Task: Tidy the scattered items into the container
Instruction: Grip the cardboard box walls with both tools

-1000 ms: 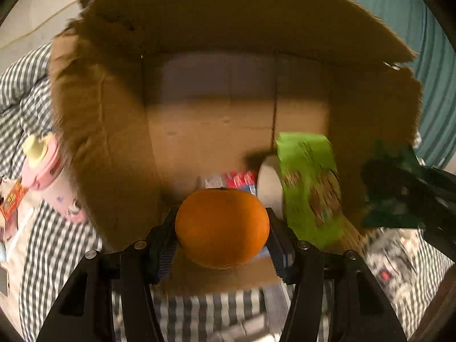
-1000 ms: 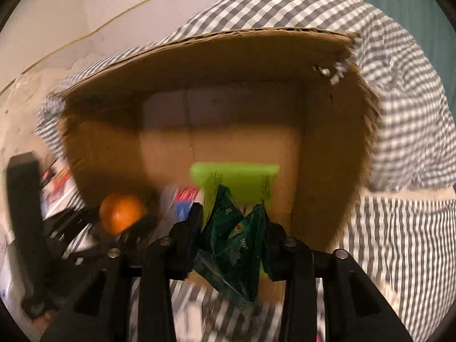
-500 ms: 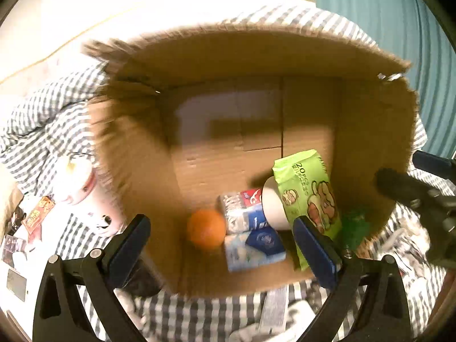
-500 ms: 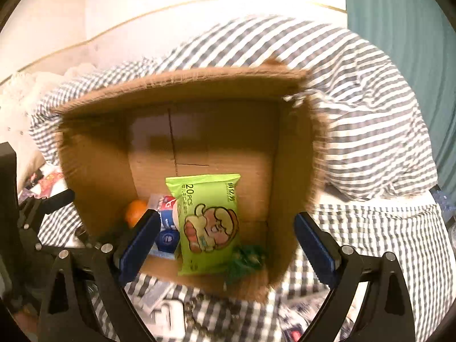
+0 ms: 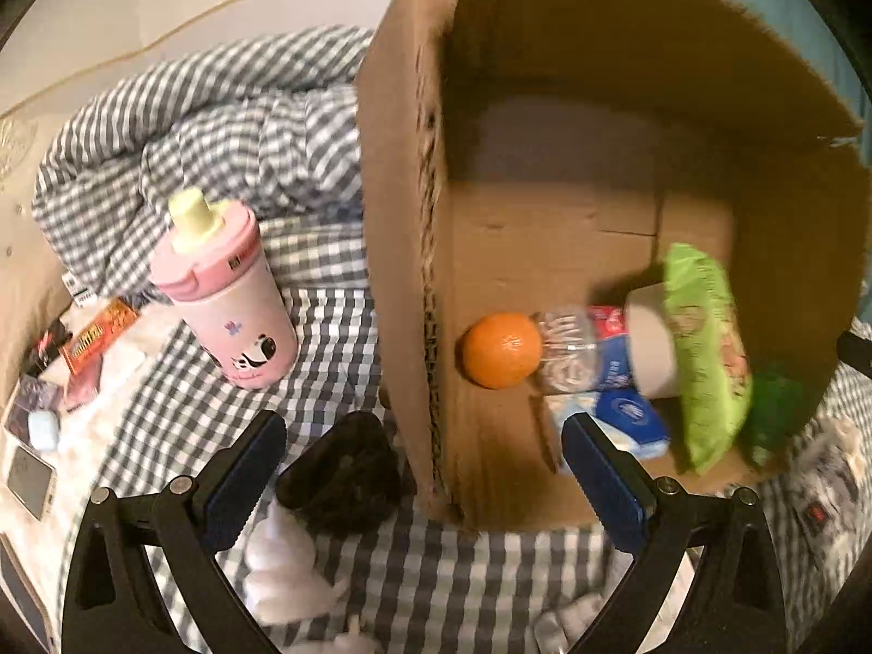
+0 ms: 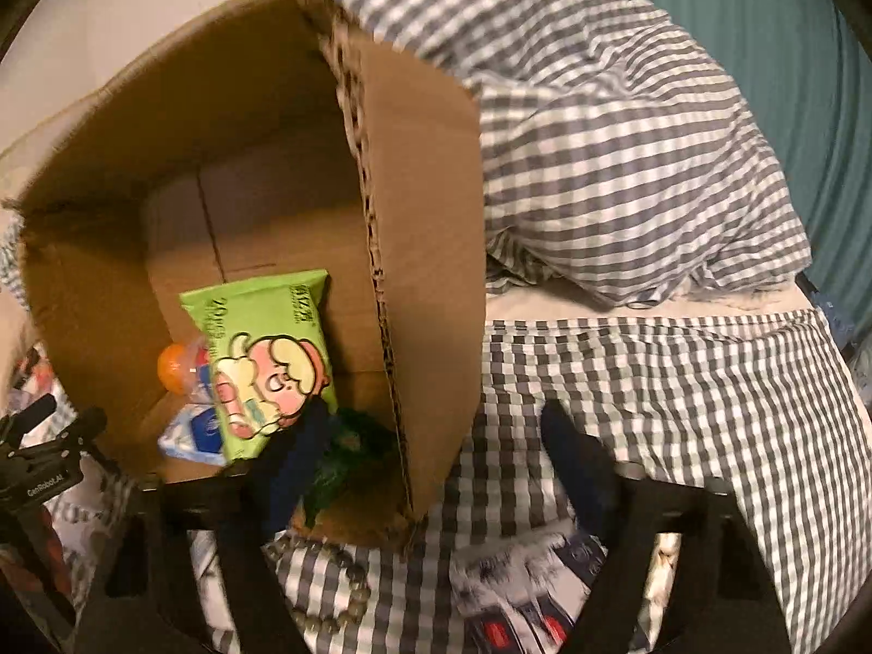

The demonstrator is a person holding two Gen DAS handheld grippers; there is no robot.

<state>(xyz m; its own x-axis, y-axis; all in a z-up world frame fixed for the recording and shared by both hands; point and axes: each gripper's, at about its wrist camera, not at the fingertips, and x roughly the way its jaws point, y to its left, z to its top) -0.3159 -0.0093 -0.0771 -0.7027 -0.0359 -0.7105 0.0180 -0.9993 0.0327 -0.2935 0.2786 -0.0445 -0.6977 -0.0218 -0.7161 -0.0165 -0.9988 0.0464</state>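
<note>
A cardboard box (image 5: pixel 403 229) lies open on its side on a checked bed. Inside it are an orange (image 5: pixel 500 350), a plastic bottle (image 5: pixel 567 351), a blue tissue pack (image 5: pixel 627 419), a green wipes pack (image 5: pixel 708 349) and a dark green packet (image 5: pixel 774 409). My left gripper (image 5: pixel 425 463) is open and empty, straddling the box's left wall. My right gripper (image 6: pixel 436 463) is open and empty in front of the box's right wall (image 6: pixel 430 283); the wipes pack (image 6: pixel 267 365) and the orange (image 6: pixel 174 368) show inside.
Left of the box stand a pink sippy cup (image 5: pixel 223 294), a black pouch (image 5: pixel 343 474), white cloth (image 5: pixel 283 577), an orange snack bar (image 5: pixel 98 335), an earbud case (image 5: pixel 43 430) and a phone (image 5: pixel 27 482). A bead string (image 6: pixel 332 594) and a printed packet (image 6: pixel 523 594) lie by the right gripper. A checked pillow (image 6: pixel 627 163) sits right.
Both grippers opened: the orange and the green packet dropped into the box. Both have pulled back, the left swinging left, the right swinging right.
</note>
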